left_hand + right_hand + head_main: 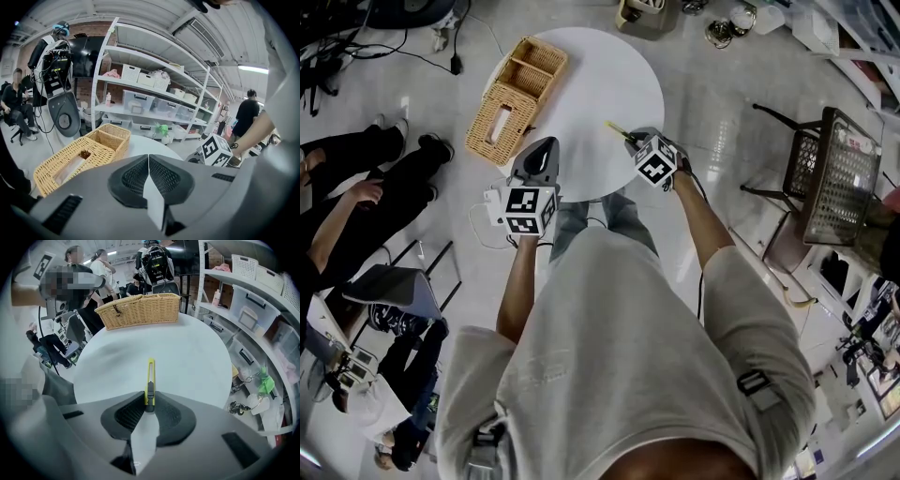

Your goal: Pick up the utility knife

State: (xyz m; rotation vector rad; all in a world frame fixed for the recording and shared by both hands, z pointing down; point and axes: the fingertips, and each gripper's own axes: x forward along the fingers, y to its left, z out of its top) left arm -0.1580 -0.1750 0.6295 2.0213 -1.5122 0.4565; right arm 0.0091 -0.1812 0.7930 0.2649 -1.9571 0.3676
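Note:
A yellow utility knife [150, 376] with a black slider lies on the round white table [187, 357], pointing away toward the far side. My right gripper [149, 401] points steeply down at the table's near edge, and its pads press on the knife's rear end from both sides. In the head view only the knife's yellow tip [617, 130] shows ahead of the right gripper [637, 142]. My left gripper [544, 148] hovers at the table's [600, 75] near left edge. Its jaws are shut with nothing between them [148, 157].
A wicker basket [516, 89] with two compartments sits on the table's far left part [140, 310]. A black wire chair [839, 173] stands to the right. A seated person [356, 187] is on the floor side at left. Shelves with bins [154, 93] line the wall.

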